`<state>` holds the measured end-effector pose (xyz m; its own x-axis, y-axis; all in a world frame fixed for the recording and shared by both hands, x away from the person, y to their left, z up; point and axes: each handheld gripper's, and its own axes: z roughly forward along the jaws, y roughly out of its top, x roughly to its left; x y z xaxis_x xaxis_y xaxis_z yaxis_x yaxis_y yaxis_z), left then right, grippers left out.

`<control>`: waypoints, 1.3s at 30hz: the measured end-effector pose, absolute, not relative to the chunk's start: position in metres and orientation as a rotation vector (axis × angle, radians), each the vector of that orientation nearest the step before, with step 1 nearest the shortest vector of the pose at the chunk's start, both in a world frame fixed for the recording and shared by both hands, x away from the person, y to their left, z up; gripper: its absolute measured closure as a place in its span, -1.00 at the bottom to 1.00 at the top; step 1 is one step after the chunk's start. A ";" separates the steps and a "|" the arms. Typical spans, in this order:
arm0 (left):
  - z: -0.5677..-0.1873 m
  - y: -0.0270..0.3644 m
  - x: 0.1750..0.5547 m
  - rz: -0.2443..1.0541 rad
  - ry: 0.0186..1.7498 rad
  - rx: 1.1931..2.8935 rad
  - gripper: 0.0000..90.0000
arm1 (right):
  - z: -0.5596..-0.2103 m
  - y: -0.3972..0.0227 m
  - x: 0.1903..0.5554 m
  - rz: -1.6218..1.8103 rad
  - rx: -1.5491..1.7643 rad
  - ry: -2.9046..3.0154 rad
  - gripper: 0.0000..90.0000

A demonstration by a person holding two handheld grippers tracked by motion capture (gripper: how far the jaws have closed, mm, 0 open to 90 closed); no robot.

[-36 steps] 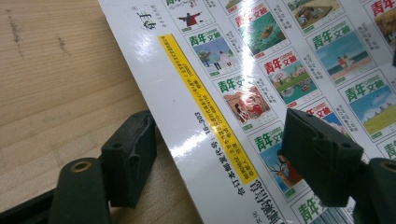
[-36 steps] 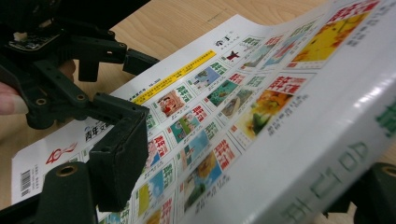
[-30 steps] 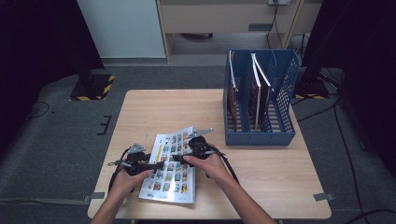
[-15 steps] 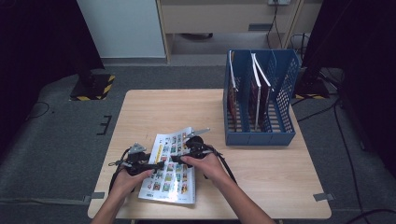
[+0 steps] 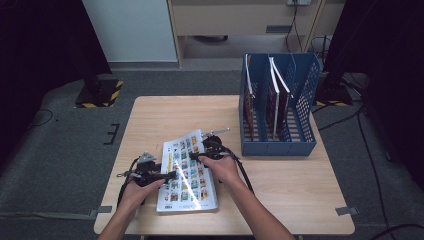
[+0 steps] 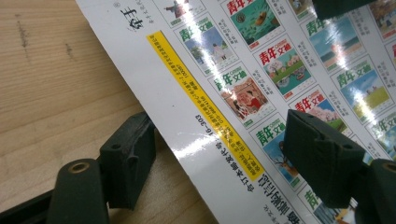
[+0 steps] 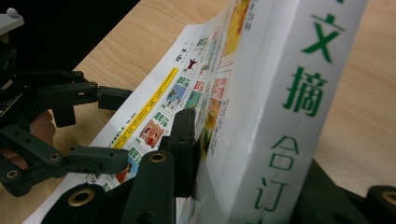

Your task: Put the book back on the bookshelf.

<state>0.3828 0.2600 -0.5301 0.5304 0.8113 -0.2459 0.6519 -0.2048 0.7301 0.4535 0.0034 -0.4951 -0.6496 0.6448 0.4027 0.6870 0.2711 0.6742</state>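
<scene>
Magazine-like, the thick glossy white book [image 5: 187,172] with rows of small colourful cover pictures and a yellow stripe is lying on the pale wooden table [image 5: 165,112], toward six o'clock of the tabletop in the high view, close to the person's edge. Its spine edge, printed with green characters, is rising tall in the right gripper view [image 7: 280,107].

At nine o'clock of the book, the left gripper [image 5: 167,175] is sitting in the person's left hand [image 5: 136,189], pointing toward three o'clock. In the left gripper view its two black jaws are standing apart: one is resting on the bare wood beside the book's white margin, the other is lying over the printed pictures, with the yellow-striped edge [image 6: 205,102] passing between them. The pads are not pressing together on anything, so this claw is released.

At one o'clock of the book, the right gripper [image 5: 196,158] is sitting in the person's right hand [image 5: 224,167]. Its jaws have just been closing, and the book's spine is standing between them; in the right gripper view one black pad is lying against the picture-covered face and the other is sitting at the far side of the spine, so this claw is grasping the book.

At two o'clock on the table, a blue perforated plastic file rack [image 5: 305,100] is holding upright dark-covered books [image 5: 272,97] in its slots, well apart from the hands.
</scene>
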 end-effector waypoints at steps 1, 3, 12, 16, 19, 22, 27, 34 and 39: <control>-0.530 0.259 0.383 0.238 1.192 1.936 -0.45 | -0.492 0.004 0.453 -1.343 -1.292 -2.481 0.53; -0.530 0.258 0.384 0.238 1.188 1.929 -0.45 | -0.489 0.004 0.452 -1.364 -1.267 -2.514 0.54; -0.526 0.258 0.382 0.232 1.177 1.896 -0.52 | -0.474 -0.004 0.447 -1.486 -1.228 -2.607 0.58; -0.524 0.259 0.382 0.225 1.174 1.877 -0.54 | -0.468 -0.006 0.443 -1.546 -1.200 -2.640 0.59; -0.525 0.258 0.383 0.213 1.165 1.883 -0.55 | -0.464 -0.008 0.439 -1.589 -1.187 -2.657 0.59; -0.526 0.256 0.384 0.207 1.156 1.880 -0.60 | -0.459 -0.009 0.437 -1.649 -1.159 -2.667 0.60; -0.531 0.254 0.388 0.182 1.135 1.878 -0.65 | -0.452 -0.013 0.434 -1.760 -1.131 -2.652 0.61; -0.536 0.244 0.391 0.085 1.089 1.894 -0.69 | -0.447 -0.014 0.433 -1.836 -1.064 -2.640 0.62; -0.536 0.242 0.392 0.031 1.049 1.892 -0.39 | -0.445 -0.012 0.430 -1.883 -1.005 -2.631 0.63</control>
